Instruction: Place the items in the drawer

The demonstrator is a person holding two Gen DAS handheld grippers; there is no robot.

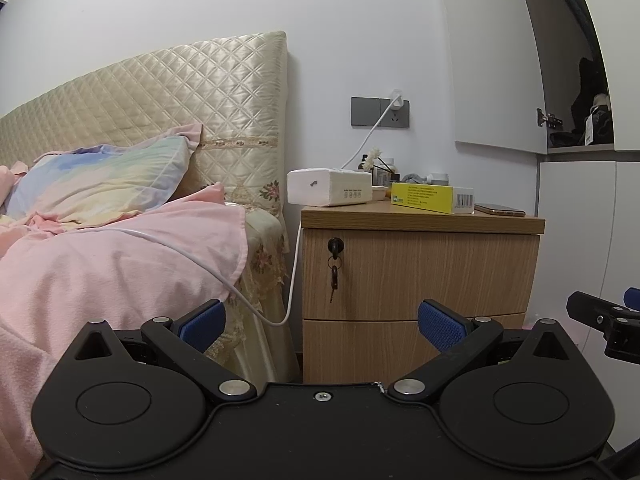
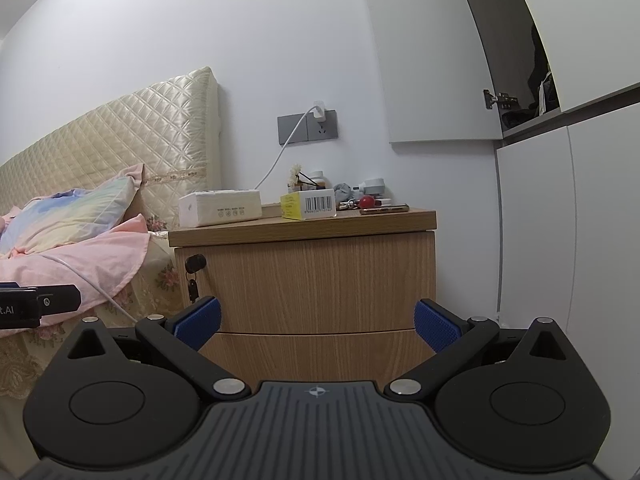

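A wooden nightstand (image 1: 420,272) (image 2: 308,276) stands beside the bed with both its drawers shut; a key (image 1: 334,276) hangs from the top drawer's lock. On its top lie a white tissue pack (image 1: 329,193) (image 2: 219,209), a yellow box (image 1: 430,198) (image 2: 307,203), a phone (image 1: 499,210) (image 2: 384,209) and a red ball (image 2: 367,201) among small clutter. My left gripper (image 1: 322,326) is open and holds nothing, a short way in front of the drawers. My right gripper (image 2: 317,324) is open too, level with the seam between the drawers.
A bed with a pink blanket (image 1: 104,264) and a pastel pillow (image 1: 100,184) fills the left. A white charging cable (image 1: 294,268) runs from the wall socket (image 1: 394,112) down past the nightstand onto the bed. White wardrobe doors (image 2: 568,220) rise on the right, one upper door open.
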